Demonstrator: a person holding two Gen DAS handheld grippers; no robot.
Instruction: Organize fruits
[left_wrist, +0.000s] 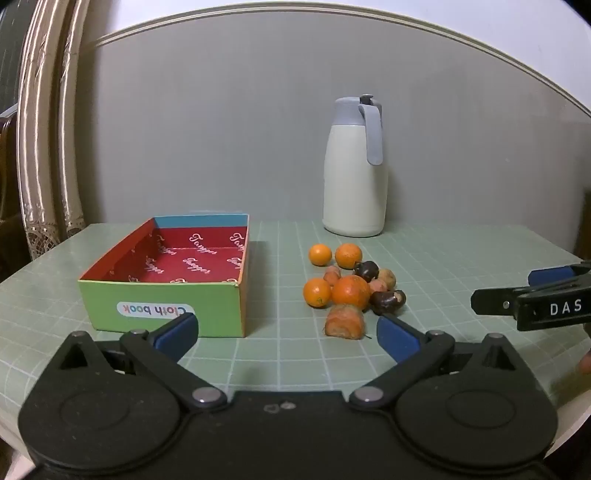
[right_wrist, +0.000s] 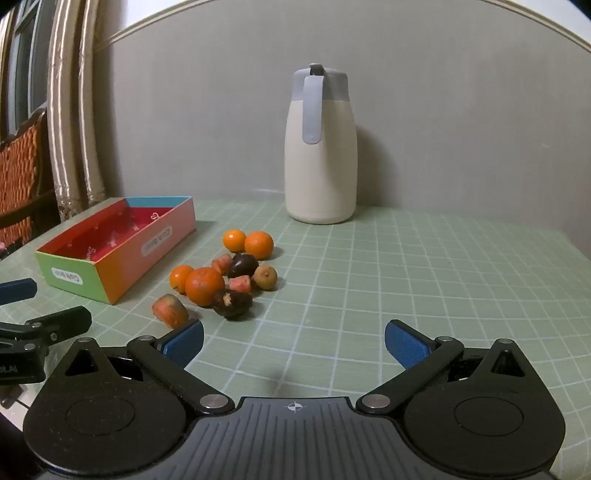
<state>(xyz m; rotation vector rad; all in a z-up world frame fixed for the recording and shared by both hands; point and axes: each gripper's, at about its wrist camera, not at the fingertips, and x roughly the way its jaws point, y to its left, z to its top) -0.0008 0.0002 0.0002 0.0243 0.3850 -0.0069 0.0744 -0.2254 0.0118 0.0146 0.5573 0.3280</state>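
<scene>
Green gridded mat covers the surface (left_wrist: 443, 258); on it we list the following.

Item one: a cardboard box (left_wrist: 162, 291) with red printed lining, toward the left edge of the surface, standing empty.

Item two: a loose heap of fruits (left_wrist: 351, 284) mid-surface, just right of the box and apart from it. We count four oranges, the largest (right_wrist: 204, 286) at the near side, two dark fruits, one (right_wrist: 232, 303) nearest us, a small yellowish fruit (right_wrist: 266, 277), and several orange-pink cut pieces, one (left_wrist: 344, 320) lying closest to the near edge.

Item three: a cream jug (left_wrist: 354, 166) with grey lid and handle, upright at the far edge against the wall.

Item four: our left tool (left_wrist: 288, 334), jaws spread wide, nothing between them, hovering before the near edge, facing box and heap.

Item five: our right tool (right_wrist: 293, 341), likewise spread and empty, right of the heap.

Progress, as we judge it: nothing sorted yet. No fruit lies in the box; every piece remains to be moved.
</scene>
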